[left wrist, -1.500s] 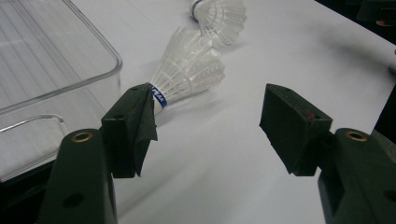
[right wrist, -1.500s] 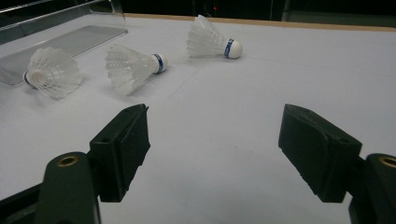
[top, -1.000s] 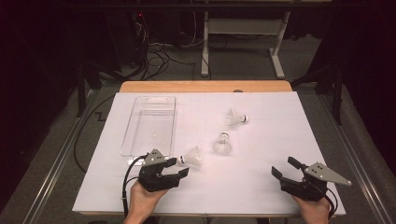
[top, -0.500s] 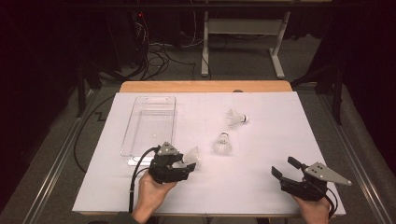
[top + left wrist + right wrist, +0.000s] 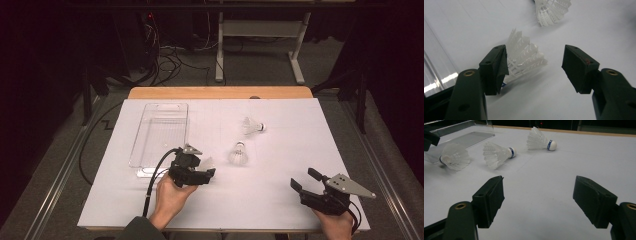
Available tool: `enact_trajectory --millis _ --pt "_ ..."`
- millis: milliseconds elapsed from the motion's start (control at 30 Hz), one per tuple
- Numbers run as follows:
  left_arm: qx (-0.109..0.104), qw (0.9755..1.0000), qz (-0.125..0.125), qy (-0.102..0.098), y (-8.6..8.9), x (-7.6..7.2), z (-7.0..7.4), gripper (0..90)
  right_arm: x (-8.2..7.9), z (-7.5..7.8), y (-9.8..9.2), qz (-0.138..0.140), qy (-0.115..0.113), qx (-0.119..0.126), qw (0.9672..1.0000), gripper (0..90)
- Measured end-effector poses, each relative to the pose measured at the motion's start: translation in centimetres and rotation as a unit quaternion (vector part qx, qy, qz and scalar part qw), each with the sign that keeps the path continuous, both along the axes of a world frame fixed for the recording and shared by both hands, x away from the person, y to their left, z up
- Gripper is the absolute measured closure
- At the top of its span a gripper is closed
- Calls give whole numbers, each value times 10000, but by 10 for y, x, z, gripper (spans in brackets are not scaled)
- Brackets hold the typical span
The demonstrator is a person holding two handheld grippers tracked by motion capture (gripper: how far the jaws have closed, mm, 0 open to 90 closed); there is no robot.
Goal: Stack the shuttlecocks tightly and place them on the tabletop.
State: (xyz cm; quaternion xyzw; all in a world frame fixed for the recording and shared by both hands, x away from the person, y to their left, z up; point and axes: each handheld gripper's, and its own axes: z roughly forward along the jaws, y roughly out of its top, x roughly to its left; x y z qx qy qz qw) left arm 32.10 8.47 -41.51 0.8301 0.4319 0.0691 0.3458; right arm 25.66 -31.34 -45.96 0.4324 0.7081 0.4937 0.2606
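Left gripper [image 5: 534, 65] has its jaws spread wide, and they've just been opening a bit further; the nearest shuttlecock [image 5: 524, 56] sits in the gap, feather skirt right against the left-hand pad [image 5: 499, 65], clear of the other pad, so nothing is clamped yet. In the high view the same left gripper [image 5: 202, 175] hangs just over that shuttlecock [image 5: 206, 162], with the clear plastic tray [image 5: 150, 107] immediately off its far-left side. Handling call: this thing is very light, skirt is thin and springy and will crush or splay under a hard squeeze, and it'll skid on the white table sheet [image 5: 280, 200] if nudged from one side. The cork end looks to be hidden behind the left-hand jaw; I'd centre up and pinch near the cork or the stiff base of the skirt, gentle close. Further out from the left gripper: second shuttlecock [image 5: 238, 154] just beyond it, third shuttlecock [image 5: 252, 126] farther still, both lying on their sides, well apart from the tray. Right gripper [image 5: 307, 184] rests near the table's near-right corner, jaws wide and empty, pointed at open sheet with all three shuttlecocks ahead of it in the right gripper view.
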Motion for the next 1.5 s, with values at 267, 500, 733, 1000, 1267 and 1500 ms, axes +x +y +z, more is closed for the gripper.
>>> enact_trajectory --millis 267,500,733,1000,1267,1500 --pt "239 9996 94 81 -13 10 3 370 0 0 0 -4 -4 -18 10000 257" --pt "456 9987 132 159 -21 19 4 374 0 0 0 4 0 -18 10000 259" --pt "683 9972 195 225 -27 24 1 390 0 0 0 25 10 -20 10000 260" --pt "847 9956 257 321 -31 29 -1 413 0 0 0 29 10 -31 10000 261" --pt "1028 9935 297 395 -33 35 -6 481 0 -1 0 31 18 -21 10000 262" --pt "1099 9929 317 334 -32 36 -7 598 0 -1 0 34 24 -18 10000 263"
